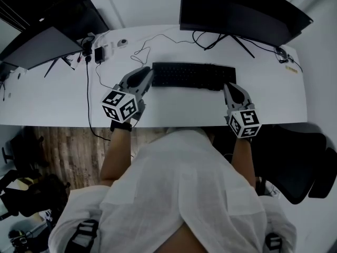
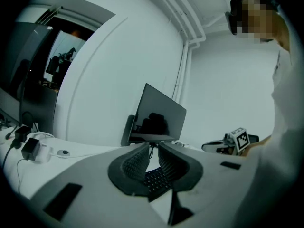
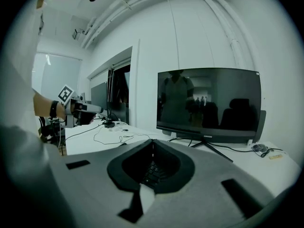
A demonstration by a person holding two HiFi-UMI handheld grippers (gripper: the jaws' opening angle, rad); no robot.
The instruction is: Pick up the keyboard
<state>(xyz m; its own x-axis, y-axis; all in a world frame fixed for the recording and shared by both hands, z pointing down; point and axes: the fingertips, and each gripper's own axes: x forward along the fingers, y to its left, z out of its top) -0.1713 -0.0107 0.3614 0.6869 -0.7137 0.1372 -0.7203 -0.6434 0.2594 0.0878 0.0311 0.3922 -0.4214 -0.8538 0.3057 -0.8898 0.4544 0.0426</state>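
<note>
A black keyboard point(image 1: 192, 76) lies flat on the white desk point(image 1: 58, 101), in front of the big monitor. My left gripper point(image 1: 148, 73) is shut, its tips at the keyboard's left end. In the left gripper view the closed tips point(image 2: 153, 146) meet above the keys point(image 2: 154, 179), with nothing clamped between them. My right gripper point(image 1: 228, 86) is shut too, tips at the keyboard's right front corner. The right gripper view shows its jaws point(image 3: 152, 141) closed over the keys point(image 3: 151, 170). Whether either gripper touches the keyboard I cannot tell.
A large dark monitor point(image 1: 242, 9) stands behind the keyboard, a second screen point(image 1: 37, 46) at the far left. Cables point(image 1: 147, 49), a power adapter point(image 1: 99, 53) and a small round device point(image 1: 122, 43) lie at the back left. A black chair point(image 1: 300, 162) is at the right.
</note>
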